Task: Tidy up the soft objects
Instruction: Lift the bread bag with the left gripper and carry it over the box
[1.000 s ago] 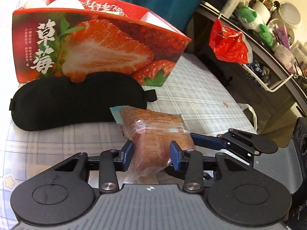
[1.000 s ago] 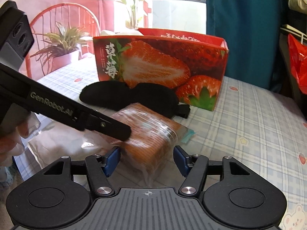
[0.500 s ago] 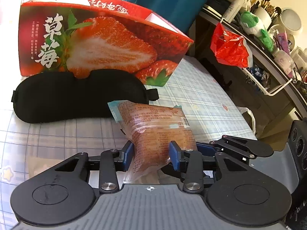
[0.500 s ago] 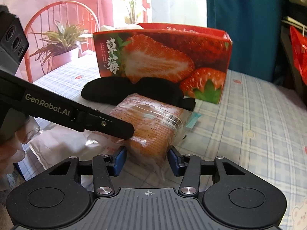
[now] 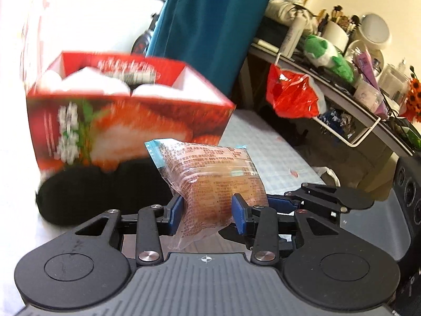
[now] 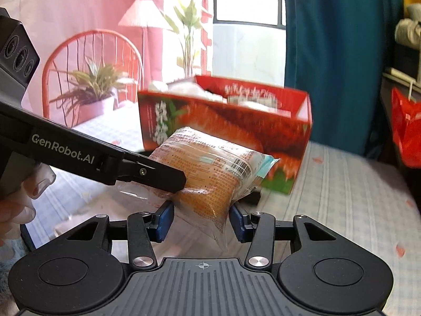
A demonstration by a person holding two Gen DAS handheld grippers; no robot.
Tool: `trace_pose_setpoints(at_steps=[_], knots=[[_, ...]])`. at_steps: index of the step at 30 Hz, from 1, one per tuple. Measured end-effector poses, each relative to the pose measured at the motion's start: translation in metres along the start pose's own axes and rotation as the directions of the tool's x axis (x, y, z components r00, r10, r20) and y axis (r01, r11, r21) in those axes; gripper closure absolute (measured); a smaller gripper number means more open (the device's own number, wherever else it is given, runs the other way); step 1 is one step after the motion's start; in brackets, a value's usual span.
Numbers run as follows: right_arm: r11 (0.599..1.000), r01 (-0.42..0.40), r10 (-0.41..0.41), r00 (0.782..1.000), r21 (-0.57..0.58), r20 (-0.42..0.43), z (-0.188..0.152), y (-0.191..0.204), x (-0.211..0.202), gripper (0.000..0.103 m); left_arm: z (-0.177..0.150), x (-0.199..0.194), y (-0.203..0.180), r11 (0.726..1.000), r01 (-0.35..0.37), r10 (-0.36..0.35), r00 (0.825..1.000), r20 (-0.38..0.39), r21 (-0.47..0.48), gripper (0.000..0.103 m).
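Observation:
A clear-wrapped orange bread packet [image 5: 213, 179] is held in the air by both grippers. My left gripper [image 5: 208, 210] is shut on its lower part. My right gripper [image 6: 201, 220] is shut on the same packet [image 6: 210, 168] from the other side. The left gripper's arm [image 6: 110, 158] crosses the right wrist view. A red strawberry-print box [image 5: 118, 121], open on top with white soft things inside, stands behind and below the packet; it also shows in the right wrist view [image 6: 276, 131]. A black eye mask [image 5: 100, 192] lies on the table in front of the box.
The checked tablecloth [image 5: 263, 152] runs to the right. A teal curtain [image 5: 205, 26] hangs behind the box. A shelf [image 5: 342, 84] with a red plastic bag [image 5: 292, 94], a green plush toy and jars stands at the right.
Both grippers have lifted the bread packet off the table and up toward the box top. The right gripper closed on the packet over the last second.

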State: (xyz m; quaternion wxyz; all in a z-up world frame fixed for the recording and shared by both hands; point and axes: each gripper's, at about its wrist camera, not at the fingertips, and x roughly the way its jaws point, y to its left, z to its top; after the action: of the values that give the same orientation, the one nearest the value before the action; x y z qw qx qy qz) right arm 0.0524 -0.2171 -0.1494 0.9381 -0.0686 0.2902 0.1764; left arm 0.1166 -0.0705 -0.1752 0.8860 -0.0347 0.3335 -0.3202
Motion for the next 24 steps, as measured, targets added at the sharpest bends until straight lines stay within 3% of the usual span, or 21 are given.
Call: trace_pose_setpoints(at_steps=[12,24], knots=[[1.0,-0.02,0.022,0.996,-0.023,0.082,0.096,-0.029,0.012,0.06,0.091,-0.012,0.015,1.0,-0.001,0.0,0.997,0.073,0.015,0.06],[0.999,0.002,0.001,0.996,-0.035,0.091,0.138,-0.069,0.074,0.06,0.142,0.042,0.049,0.999,-0.006,0.009,0.997,0.079,-0.036,0.061]])
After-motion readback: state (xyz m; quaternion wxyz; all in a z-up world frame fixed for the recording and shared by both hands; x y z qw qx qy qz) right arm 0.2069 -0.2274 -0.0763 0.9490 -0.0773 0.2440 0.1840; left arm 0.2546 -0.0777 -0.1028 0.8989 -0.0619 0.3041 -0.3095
